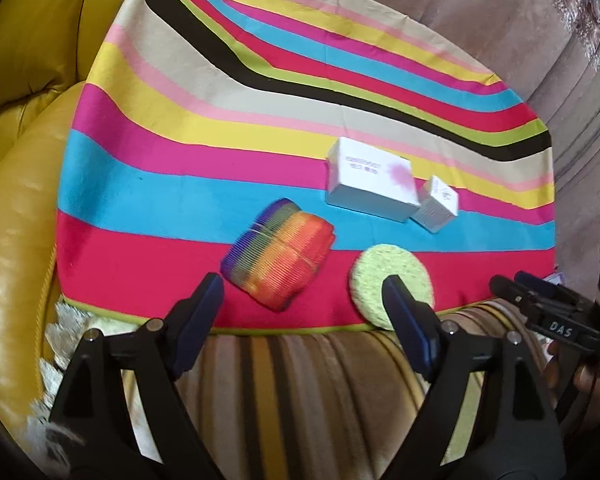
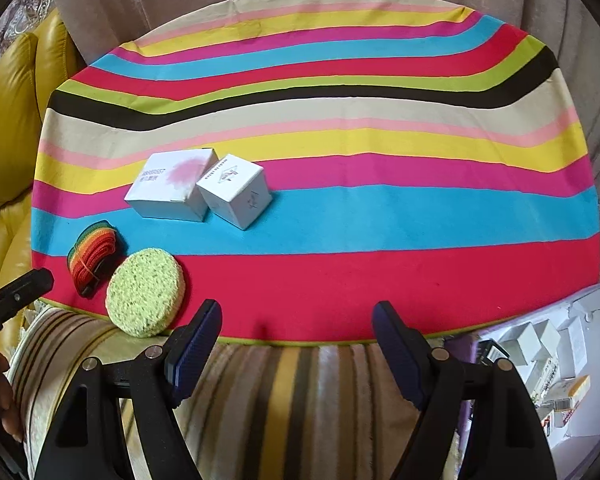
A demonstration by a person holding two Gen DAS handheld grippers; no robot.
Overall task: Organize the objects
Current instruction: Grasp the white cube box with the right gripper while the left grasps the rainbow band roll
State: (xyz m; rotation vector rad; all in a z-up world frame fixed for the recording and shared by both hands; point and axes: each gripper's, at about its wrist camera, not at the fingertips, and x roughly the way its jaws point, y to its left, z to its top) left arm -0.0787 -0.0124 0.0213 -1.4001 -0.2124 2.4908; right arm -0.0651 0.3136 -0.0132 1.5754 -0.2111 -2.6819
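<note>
The striped cloth (image 2: 340, 216) covered the counter and served as the reference surface. A yellow sofa (image 1: 24, 128) stood beside the cloth's left edge, and a purple tray (image 2: 540, 360) of small boxes sat off the cloth's near right corner.

The large white box (image 2: 168, 184), marked with a pink blotch, lay on the cloth left of centre. The small white box (image 2: 236, 194) rested on the cloth, touching the large box's right side. The rainbow strap bundle (image 1: 278, 254) lay on the cloth near its front edge, in front of and left of the large box. The green sponge (image 2: 144, 292) lay just right of the bundle, overhanging the cloth's front edge.

The left hand-held gripper (image 1: 302, 308) was spread wide above the cloth's front edge, empty, between the bundle and the sponge. The right hand-held gripper (image 2: 298, 334) was spread wide at the cloth's front edge, empty, right of the sponge.
</note>
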